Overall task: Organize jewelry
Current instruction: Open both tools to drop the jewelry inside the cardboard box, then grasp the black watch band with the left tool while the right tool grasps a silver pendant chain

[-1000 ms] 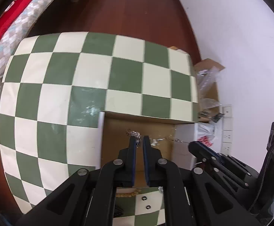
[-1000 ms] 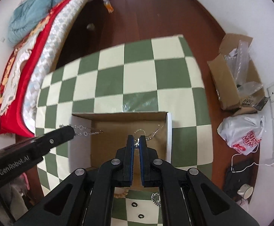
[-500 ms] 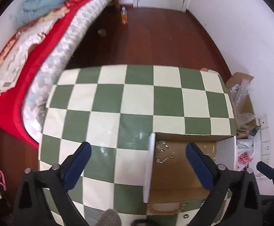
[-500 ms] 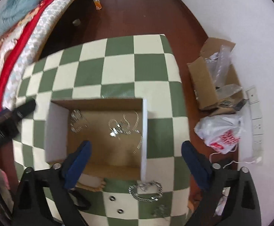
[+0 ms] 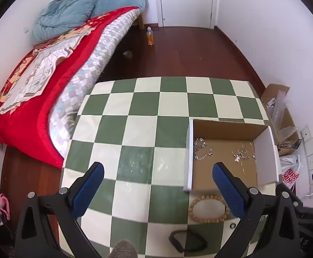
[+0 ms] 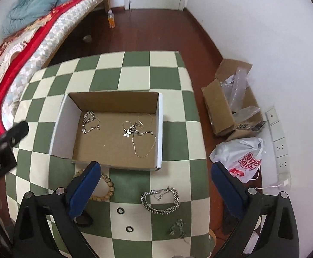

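An open cardboard box sits on the green-and-cream checkered table. Inside lie a silver bracelet at its left and a thin silver necklace with a flower pendant at its right. On the table in front of the box lie a wooden bead bracelet, a heavy silver chain bracelet, two small dark rings and a small tangled silver piece. My right gripper is open and empty above these. My left gripper is open and empty, left of the box.
A bed with a red quilt runs along the left. On the floor to the right are an open carton with plastic wrap and a white printed bag. A dark strap-like object lies at the table's near edge. A bottle stands on the floor.
Both grippers were shut on chain ends over the box; they opened, dropped the jewelry into the box, and pulled back and up. The left gripper moved left.
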